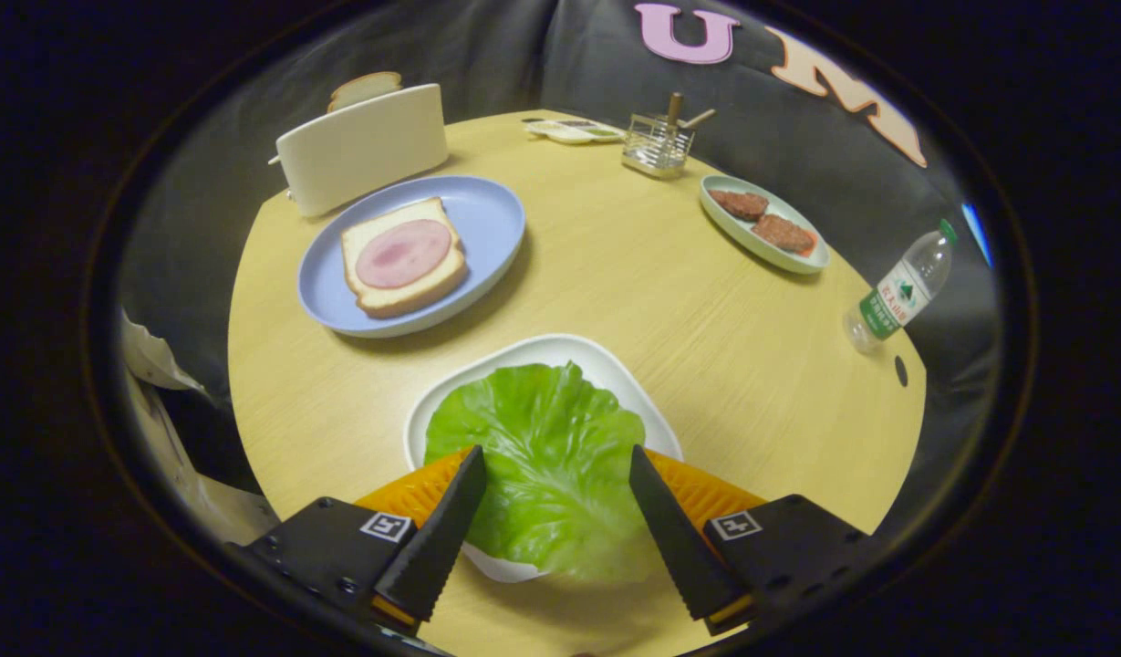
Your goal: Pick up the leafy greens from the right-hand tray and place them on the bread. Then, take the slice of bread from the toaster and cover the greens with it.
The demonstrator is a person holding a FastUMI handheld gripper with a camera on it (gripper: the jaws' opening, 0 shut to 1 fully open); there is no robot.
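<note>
- The gripper (557, 461) has two black fingers (437, 538) with bumpy, saw-like edges. They are spread wide apart and hold nothing.
- A big, bright green lettuce leaf (546, 456) lies between the two fingers. Whether the fingers touch the leaf cannot be told.
- The leaf sits on a white tray with round corners (487, 374). The near end of the leaf hangs over the tray's edge.
- The tray rests on a round, light yellow wooden table (633, 283).
- Past the fingers is a round, light blue plate (487, 214). On it lies a slice of white bread (403, 258) with a round pink slice of ham (403, 253) on top.
- Just behind the blue plate stands a white toaster (361, 146). A slice of bread (366, 88) sticks up out of its top.
- Farther off is a pale green oval dish (802, 265) with two brown meat patties (762, 219).
- A small wire rack (656, 146) with wooden handles stands near the far edge of the table.
- A clear plastic bottle with a green label (899, 290) leans just beyond the table's edge.
</note>
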